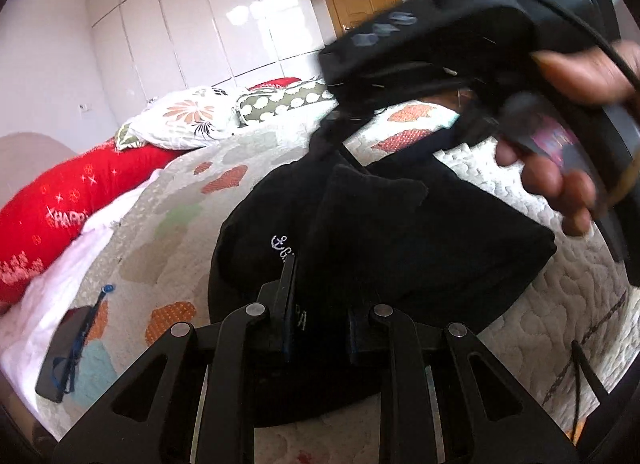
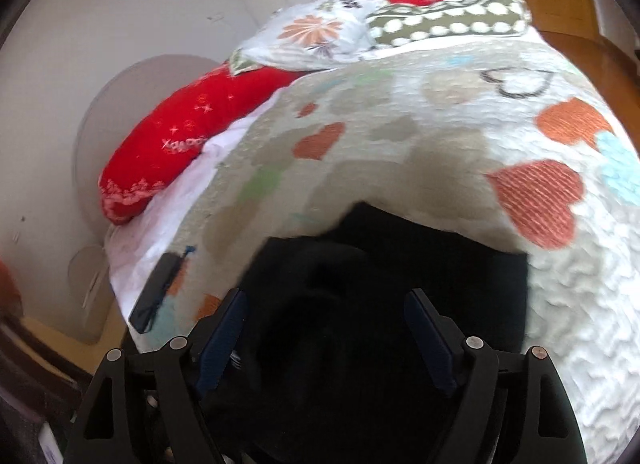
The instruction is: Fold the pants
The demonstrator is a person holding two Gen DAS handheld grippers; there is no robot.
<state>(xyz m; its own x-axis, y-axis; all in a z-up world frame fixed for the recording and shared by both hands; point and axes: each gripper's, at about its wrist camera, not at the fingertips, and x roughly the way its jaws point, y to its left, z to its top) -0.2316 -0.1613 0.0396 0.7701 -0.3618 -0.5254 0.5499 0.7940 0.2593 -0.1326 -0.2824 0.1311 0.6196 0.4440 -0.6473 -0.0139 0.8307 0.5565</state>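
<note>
Black fabric of the pants (image 1: 400, 232) is seen pinched between the nearly closed fingers of the left gripper (image 1: 320, 328), at the near edge of the folded bundle lying on the quilt (image 1: 192, 199). Beyond the pants, a hand (image 1: 568, 151) is seen carrying the right device, blurred

From the right wrist, the right gripper (image 2: 326, 332) is shown with its jaws spread wide and nothing clamped, the pants (image 2: 400, 304) lying below them on the quilt (image 2: 440, 135). A phone (image 2: 154, 294) is noted left of the pants. The fold is best finished by laying the held edge flat, corners aligned, before the cloth is let go
</note>
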